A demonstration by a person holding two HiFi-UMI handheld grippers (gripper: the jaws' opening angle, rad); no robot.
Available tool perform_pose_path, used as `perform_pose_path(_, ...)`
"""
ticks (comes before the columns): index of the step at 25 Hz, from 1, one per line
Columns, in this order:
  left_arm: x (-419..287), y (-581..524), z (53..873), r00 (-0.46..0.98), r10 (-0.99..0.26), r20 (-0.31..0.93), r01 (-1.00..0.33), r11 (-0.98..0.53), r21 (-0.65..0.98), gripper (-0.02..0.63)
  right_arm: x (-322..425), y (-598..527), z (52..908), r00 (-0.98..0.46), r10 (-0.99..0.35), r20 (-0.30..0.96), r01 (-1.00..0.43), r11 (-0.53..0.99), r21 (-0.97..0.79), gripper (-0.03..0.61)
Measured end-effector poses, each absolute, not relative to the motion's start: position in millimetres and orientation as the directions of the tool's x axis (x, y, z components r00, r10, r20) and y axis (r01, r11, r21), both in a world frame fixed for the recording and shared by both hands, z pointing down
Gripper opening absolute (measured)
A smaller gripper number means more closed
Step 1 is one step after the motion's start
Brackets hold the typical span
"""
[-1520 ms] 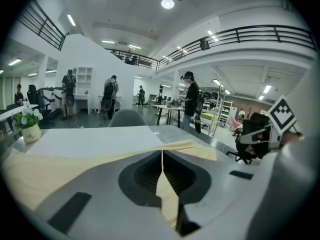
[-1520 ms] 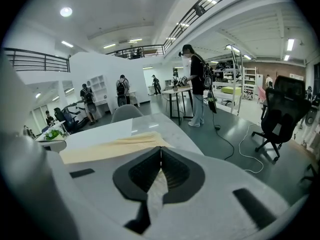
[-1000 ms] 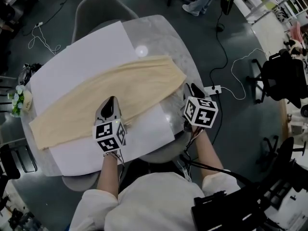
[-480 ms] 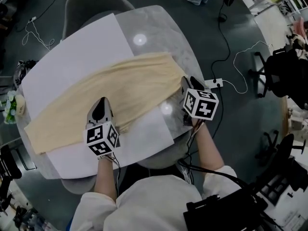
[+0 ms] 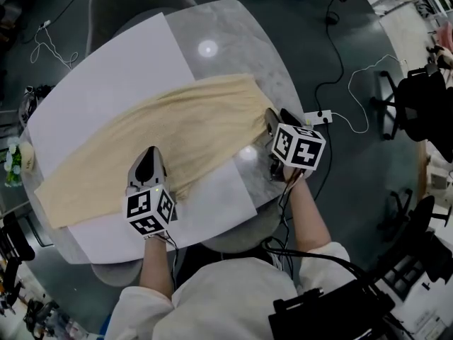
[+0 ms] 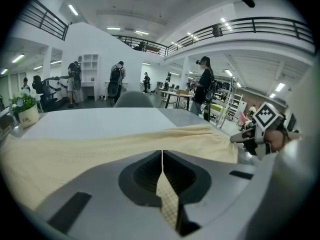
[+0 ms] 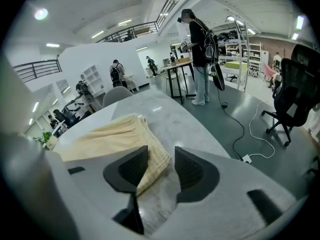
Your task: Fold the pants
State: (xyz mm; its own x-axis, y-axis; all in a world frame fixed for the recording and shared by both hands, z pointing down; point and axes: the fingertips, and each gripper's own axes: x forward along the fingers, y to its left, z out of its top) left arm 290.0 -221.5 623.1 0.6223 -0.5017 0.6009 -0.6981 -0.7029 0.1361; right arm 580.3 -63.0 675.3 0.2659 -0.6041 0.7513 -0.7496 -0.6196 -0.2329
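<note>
The cream pants (image 5: 170, 129) lie in a long band from lower left to centre right of the head view, over white paper (image 5: 106, 69) on the grey table (image 5: 233, 41). The left gripper (image 6: 161, 156) is clamped on a pinch of their near edge. The right gripper (image 7: 161, 159) has just been opening its jaws, which stand apart around the waistband corner without pressing it

Pale yellow pants (image 5: 177, 137) lie flat, folded lengthwise, slanting across the table (image 5: 241, 34): gathered waistband toward 3 o'clock, leg ends toward 8 o'clock.
</note>
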Motion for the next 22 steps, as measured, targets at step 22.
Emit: perform_pose_path(22, 294.0, -218.8, 625.4, 0.619, -0.505, 0.601, -0.704, -0.697, 0.139, 0.014, 570.7, -62.0, 693.9, 0.158, -0.586, 0.795, -0.747, -0.598, -0.292, 0.187)
